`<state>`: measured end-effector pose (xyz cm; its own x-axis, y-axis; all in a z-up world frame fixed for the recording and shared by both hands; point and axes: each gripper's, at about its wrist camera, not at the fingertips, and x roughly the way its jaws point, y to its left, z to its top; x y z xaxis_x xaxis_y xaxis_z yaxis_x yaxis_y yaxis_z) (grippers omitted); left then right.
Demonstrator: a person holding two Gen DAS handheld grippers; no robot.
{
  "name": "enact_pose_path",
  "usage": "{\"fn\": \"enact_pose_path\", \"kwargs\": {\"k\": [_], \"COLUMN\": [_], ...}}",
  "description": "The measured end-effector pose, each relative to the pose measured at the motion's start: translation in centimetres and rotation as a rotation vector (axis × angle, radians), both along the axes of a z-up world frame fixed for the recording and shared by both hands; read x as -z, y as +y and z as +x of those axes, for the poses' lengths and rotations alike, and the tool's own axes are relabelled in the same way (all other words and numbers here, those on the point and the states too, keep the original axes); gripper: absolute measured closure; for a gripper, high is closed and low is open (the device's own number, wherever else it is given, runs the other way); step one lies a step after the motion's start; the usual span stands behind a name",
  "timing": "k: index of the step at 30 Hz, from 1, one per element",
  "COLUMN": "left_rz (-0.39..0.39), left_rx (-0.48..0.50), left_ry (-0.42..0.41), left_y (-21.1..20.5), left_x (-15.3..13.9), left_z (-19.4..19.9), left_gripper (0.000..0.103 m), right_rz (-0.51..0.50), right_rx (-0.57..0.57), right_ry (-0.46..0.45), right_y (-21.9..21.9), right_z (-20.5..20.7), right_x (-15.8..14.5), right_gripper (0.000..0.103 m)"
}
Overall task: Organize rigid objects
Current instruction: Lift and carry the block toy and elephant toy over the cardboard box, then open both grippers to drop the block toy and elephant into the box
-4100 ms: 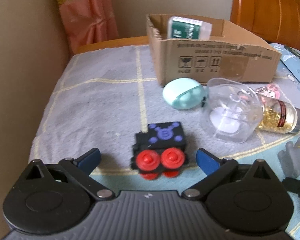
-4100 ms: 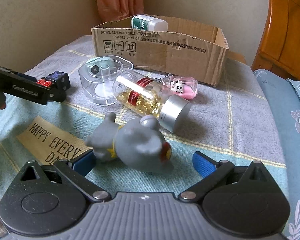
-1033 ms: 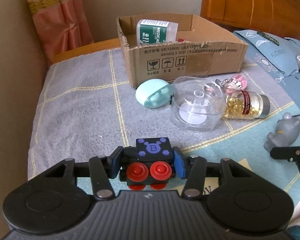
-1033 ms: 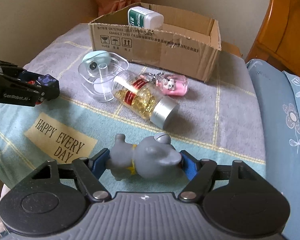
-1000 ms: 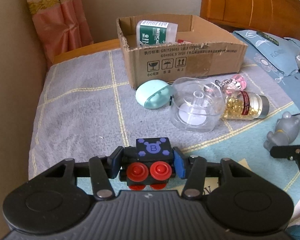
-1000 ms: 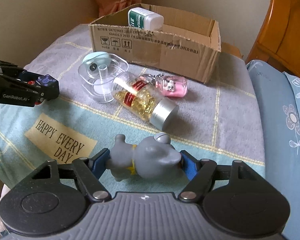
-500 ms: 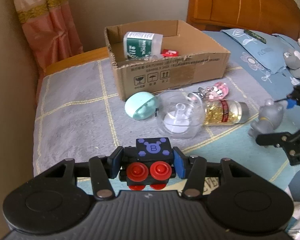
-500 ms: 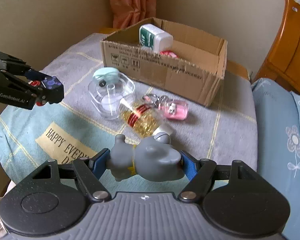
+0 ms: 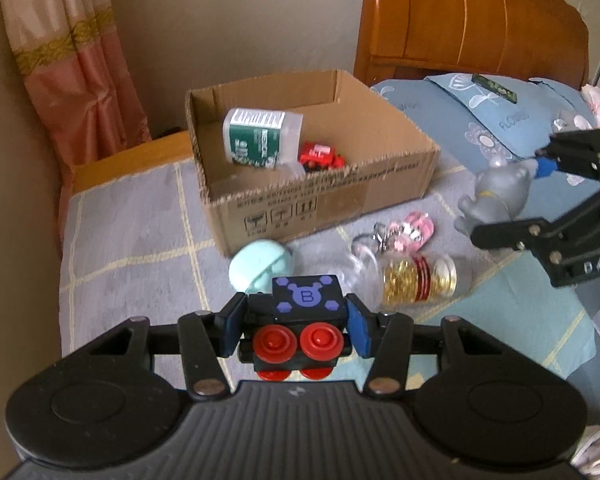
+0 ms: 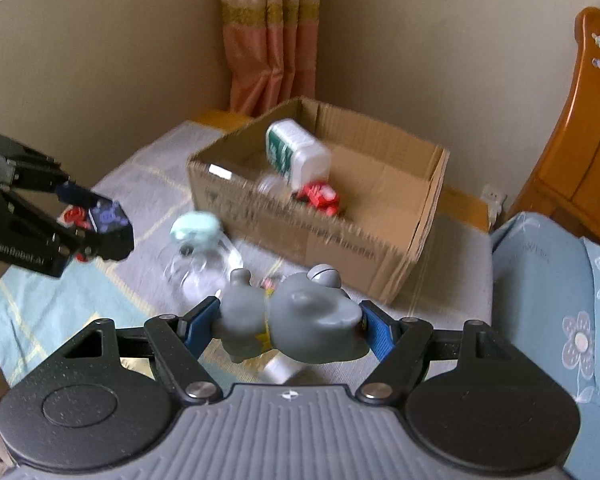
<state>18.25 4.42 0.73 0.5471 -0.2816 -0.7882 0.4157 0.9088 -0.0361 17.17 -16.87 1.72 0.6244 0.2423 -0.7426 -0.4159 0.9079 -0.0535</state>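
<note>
My left gripper [image 9: 296,326] is shut on a black toy block [image 9: 306,312] with red wheels and a purple "B" top, held above the bed. My right gripper [image 10: 290,326] is shut on a grey rubber elephant [image 10: 296,328], also held in the air. The open cardboard box [image 9: 328,196] stands ahead of both, with a green-and-white bottle [image 9: 260,138] and a red toy [image 9: 320,156] inside. The right gripper with the elephant [image 9: 498,196] shows at the right of the left wrist view. The left gripper with the block [image 10: 108,216] shows at the left of the right wrist view.
On the grey blanket in front of the box lie a mint round case [image 9: 258,266], a clear plastic container [image 10: 204,270], a bottle of gold capsules [image 9: 418,282] and a pink keychain [image 9: 414,232]. A blue pillow [image 9: 500,120] and a wooden headboard [image 9: 472,28] are at the right.
Both grippers have risen with their toys and tilted toward the box, so its inside now shows. The right gripper has moved closer to the box.
</note>
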Motion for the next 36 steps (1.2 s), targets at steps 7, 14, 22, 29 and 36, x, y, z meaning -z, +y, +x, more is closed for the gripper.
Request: {"fn": "enact_pose_path", "kwargs": {"k": [7, 14, 22, 29, 36], "left_rz": [-0.008, 0.014, 0.018, 0.030, 0.052], "left_rx": [0.017, 0.026, 0.014, 0.007, 0.007], "left_ry": [-0.028, -0.066, -0.084, -0.102, -0.079], "left_y": [-0.8, -2.1, -3.4, -4.6, -7.1], "left_x": [-1.7, -3.1, -4.0, -4.9, -4.5], "left_z": [2.6, 6.1, 10.5, 13.8, 18.0], "left_gripper": [0.052, 0.052, 0.052, 0.052, 0.052], "right_rz": [0.009, -0.005, 0.022, 0.000, -0.008], "right_rx": [0.007, 0.028, 0.090, 0.073, 0.068], "right_ry": [-0.030, -0.039, -0.061, -0.019, -0.007], "right_y": [-0.7, -1.0, -1.8, -2.0, -2.1], "right_z": [4.4, 9.5, 13.8, 12.6, 11.1], "right_x": [-1.6, -1.8, -1.2, 0.2, 0.7], "right_gripper": [0.024, 0.024, 0.004, 0.000, 0.000]}}
